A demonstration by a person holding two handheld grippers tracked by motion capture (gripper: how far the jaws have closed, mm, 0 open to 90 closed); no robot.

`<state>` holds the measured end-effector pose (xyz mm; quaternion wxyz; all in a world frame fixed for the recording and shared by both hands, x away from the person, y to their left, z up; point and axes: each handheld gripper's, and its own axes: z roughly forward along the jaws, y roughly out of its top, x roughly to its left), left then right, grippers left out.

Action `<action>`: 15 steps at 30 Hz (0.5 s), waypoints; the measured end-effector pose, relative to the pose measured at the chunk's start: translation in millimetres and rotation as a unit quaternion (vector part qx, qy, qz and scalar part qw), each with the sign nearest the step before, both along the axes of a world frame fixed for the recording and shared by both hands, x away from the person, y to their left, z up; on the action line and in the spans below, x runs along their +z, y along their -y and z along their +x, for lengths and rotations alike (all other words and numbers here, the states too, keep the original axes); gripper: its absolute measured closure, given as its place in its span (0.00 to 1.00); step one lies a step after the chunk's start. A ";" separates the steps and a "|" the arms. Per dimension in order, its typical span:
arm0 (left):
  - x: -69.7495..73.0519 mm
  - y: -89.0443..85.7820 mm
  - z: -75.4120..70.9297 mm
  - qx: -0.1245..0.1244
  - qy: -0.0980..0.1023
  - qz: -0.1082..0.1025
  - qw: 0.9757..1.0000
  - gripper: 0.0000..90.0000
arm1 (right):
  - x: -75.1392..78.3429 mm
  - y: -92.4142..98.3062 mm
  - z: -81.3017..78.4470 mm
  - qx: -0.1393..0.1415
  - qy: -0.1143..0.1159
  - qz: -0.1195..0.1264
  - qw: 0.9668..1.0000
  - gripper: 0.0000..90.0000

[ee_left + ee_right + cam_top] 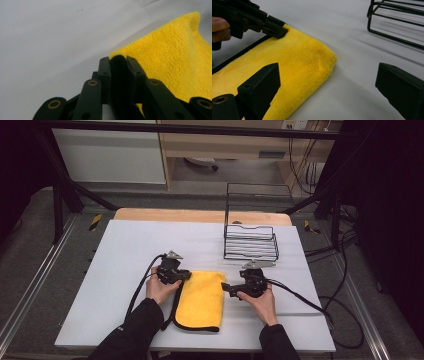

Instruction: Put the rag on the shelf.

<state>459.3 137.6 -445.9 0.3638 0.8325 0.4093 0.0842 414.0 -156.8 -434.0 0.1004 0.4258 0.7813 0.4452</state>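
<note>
A folded yellow cloth [200,300] with a black hem lies on the white table [135,240] between my two hands. My left gripper [187,275] is at the cloth's far left corner. In the left gripper view its jaws are shut on the cloth [175,57], pinching the dark hem at the left gripper [119,61]. The right gripper view shows that same left gripper [279,30] biting the corner of the cloth [294,62]. My right gripper [226,288] sits at the cloth's right edge. There, the right gripper [329,75] stands open, jaws wide with nothing between them.
A black wire basket [250,242] stands on the table just beyond my right hand, and the basket [397,25] appears at the upper right of the right gripper view. Cables trail from both grippers toward the table's front and right edges.
</note>
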 end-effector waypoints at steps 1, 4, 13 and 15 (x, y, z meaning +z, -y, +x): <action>-0.2 0.6 -0.5 0.000 0.002 0.000 1.000 0.84 | -0.6 -4.0 2.6 -0.002 -0.002 -0.001 1.000 0.08; -1.1 -0.3 -0.3 -0.002 0.003 -0.004 1.000 0.84 | -6.0 -17.0 13.7 -0.006 -0.007 -0.010 1.000 0.18; -2.2 -0.2 -1.7 -0.006 0.014 -0.002 1.000 0.84 | -18.9 -22.6 25.9 -0.017 -0.023 -0.034 0.999 0.49; -2.2 0.4 -2.1 -0.008 0.017 0.001 1.000 0.84 | -20.4 -23.4 26.3 -0.014 -0.032 -0.031 0.999 0.55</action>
